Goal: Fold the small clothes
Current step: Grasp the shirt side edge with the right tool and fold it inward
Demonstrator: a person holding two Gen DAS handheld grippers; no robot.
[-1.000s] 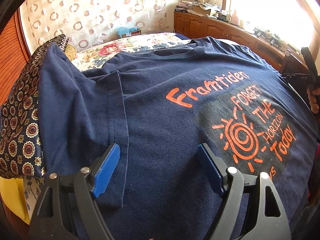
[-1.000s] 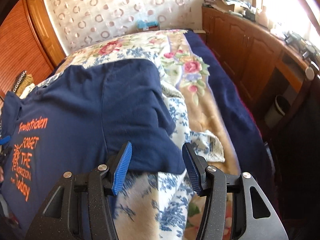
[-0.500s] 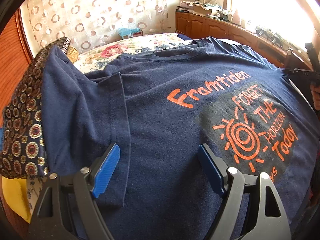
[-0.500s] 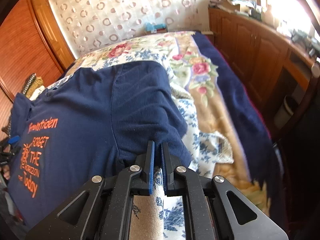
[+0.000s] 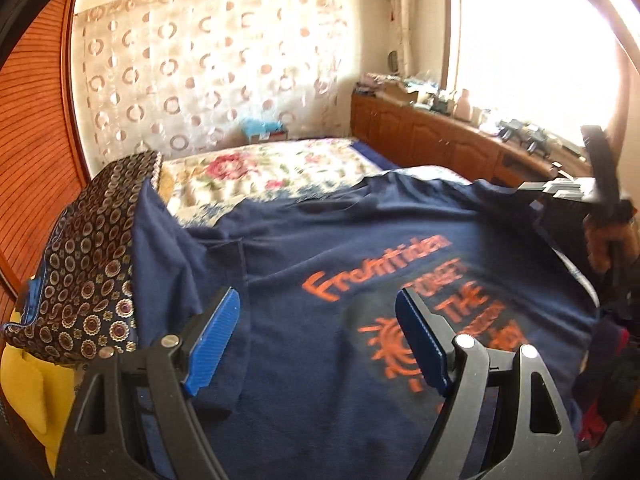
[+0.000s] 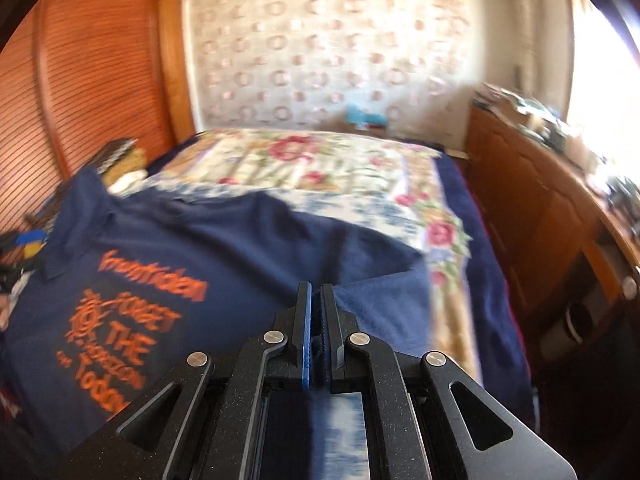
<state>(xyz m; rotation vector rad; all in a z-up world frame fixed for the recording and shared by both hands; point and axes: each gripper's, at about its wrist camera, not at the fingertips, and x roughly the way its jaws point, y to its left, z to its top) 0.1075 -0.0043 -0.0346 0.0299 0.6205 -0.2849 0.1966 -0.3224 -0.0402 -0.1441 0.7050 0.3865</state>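
Observation:
A navy T-shirt (image 5: pixel 320 352) with orange print lies face up on the bed; it also shows in the right wrist view (image 6: pixel 224 264). My left gripper (image 5: pixel 316 340) is open, its blue pads just above the shirt's left side by the sleeve seam, holding nothing. My right gripper (image 6: pixel 316 312) is shut on the shirt's right sleeve (image 6: pixel 376 280) and lifts it off the bedspread. The right gripper's black body shows at the far right of the left wrist view (image 5: pixel 600 184).
A flowered bedspread (image 6: pixel 320 168) covers the bed. A dark patterned cloth (image 5: pixel 88 264) and a yellow cushion (image 5: pixel 28 384) lie at the shirt's left. Wooden cabinets (image 6: pixel 532 200) run along the right; a slatted wooden door (image 6: pixel 80 80) stands left. Dark clothes (image 5: pixel 616 360) are piled at right.
My right gripper closed on the shirt's right sleeve edge, then rose with it and swung left. My left gripper stayed open and tilted up a little.

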